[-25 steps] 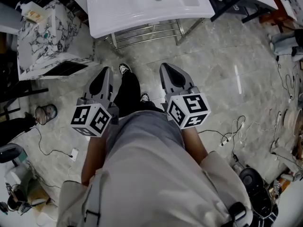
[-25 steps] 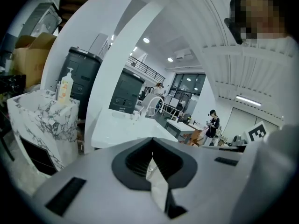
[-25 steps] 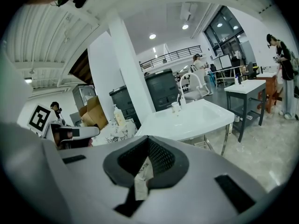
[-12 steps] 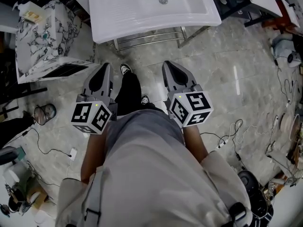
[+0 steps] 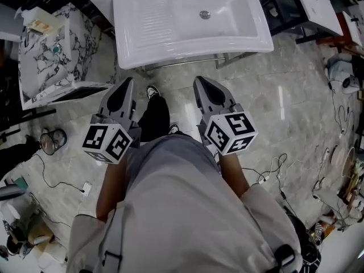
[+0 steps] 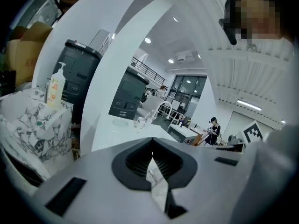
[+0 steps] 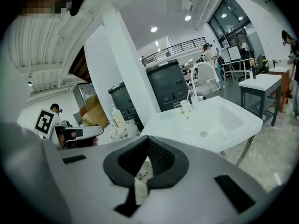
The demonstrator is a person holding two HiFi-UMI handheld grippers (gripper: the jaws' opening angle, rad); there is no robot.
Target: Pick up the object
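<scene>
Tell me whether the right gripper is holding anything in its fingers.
No, the right gripper has its fingers closed tip to tip with nothing caught between them.

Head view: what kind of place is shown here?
Probably a workshop or test hall, not a home bathroom: a white sink stands on a bare metal frame, loose cables lie across the tiled floor, and a marble-patterned cabinet stands nearby.

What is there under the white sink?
Under the sink, a metal rail shows along its front edge, and the right gripper view shows a slanted metal leg. The sink itself covers everything else below it.
</scene>
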